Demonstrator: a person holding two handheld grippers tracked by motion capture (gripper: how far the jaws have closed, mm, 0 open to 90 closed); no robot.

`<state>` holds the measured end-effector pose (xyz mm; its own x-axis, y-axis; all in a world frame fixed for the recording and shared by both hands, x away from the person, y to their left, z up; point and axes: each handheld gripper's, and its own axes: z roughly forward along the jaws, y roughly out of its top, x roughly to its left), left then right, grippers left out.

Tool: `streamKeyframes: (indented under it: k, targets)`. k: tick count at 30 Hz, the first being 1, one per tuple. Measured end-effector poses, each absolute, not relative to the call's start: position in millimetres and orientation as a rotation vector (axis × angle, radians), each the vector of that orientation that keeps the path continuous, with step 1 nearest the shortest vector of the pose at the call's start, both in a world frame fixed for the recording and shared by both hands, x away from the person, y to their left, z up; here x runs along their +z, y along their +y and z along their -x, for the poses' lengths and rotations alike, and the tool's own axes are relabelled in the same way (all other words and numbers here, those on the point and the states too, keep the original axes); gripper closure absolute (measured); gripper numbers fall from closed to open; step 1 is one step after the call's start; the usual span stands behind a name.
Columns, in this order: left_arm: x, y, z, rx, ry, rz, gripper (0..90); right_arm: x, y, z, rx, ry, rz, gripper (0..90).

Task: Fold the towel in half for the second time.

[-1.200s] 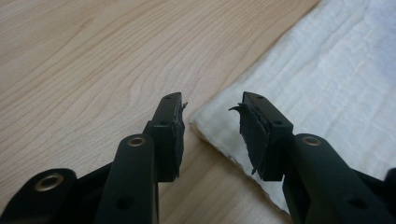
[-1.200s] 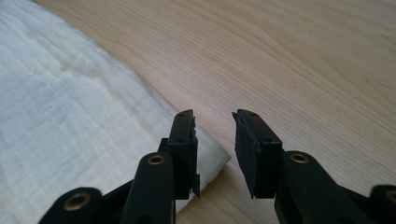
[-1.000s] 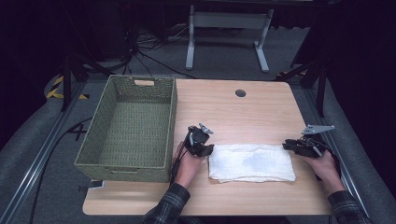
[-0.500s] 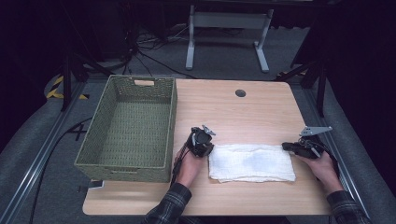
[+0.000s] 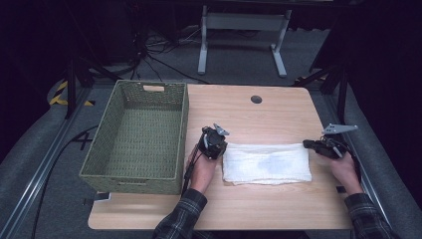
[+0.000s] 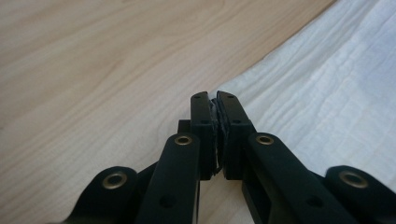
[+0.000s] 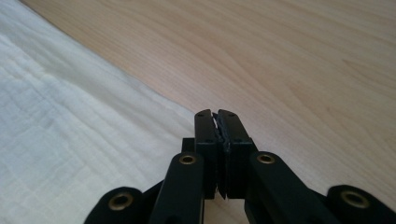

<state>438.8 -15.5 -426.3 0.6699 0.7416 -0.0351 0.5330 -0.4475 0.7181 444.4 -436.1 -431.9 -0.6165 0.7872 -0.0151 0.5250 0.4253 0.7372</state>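
A white folded cloth [image 5: 266, 162] lies flat on the wooden table [image 5: 249, 114], right of centre. My left gripper [image 5: 218, 145] rests at the cloth's left end, held by a hand in a plaid sleeve. In the left gripper view its jaws [image 6: 215, 100] are shut, their tips at the edge of the cloth [image 6: 336, 93], with nothing seen between them. My right gripper [image 5: 309, 145] sits at the cloth's right end. The right gripper view shows it [image 7: 215, 116] shut too, low over bare wood just beside the cloth [image 7: 70, 116].
A large green woven basket [image 5: 132, 177] with nothing in it stands on the table's left part, close to my left hand. A dark round grommet [image 5: 256, 99] sits near the far edge. Beyond the table are a grey metal stand [image 5: 244, 22] and floor cables.
My left gripper has edged slightly right towards the cloth's left end. The right gripper and the cloth have barely moved.
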Motion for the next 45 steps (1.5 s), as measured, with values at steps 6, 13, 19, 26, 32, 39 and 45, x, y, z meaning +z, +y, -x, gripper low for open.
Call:
streamKeyframes:
  k: [6,13,19,26,32,39,45]
  targets:
    - [-424,-17,-437,0.373,0.961,-2.151,86.4,-429,-439,-448,1.04,2.302,-1.133,87.6]
    - [-420,-13,-429,0.369,0.939,-2.144,86.4,-426,-440,-441,1.066,2.294,-1.118,87.6]
    - [-419,-13,-424,0.371,0.927,-2.137,86.4,-423,-441,-434,1.085,2.294,-1.111,87.6]
    - [-419,-9,-417,0.373,0.914,-2.145,86.4,-420,-442,-425,1.105,2.302,-1.091,87.6]
    - [-417,-10,-411,0.386,0.905,-2.157,86.4,-420,-441,-418,1.1,2.31,-1.07,87.6]
    - [-414,-9,-401,0.41,0.883,-2.162,86.4,-420,-442,-410,1.128,2.306,-1.074,87.6]
    - [-413,-9,-390,0.422,0.862,-2.176,86.4,-421,-442,-400,1.142,2.314,-1.063,87.5]
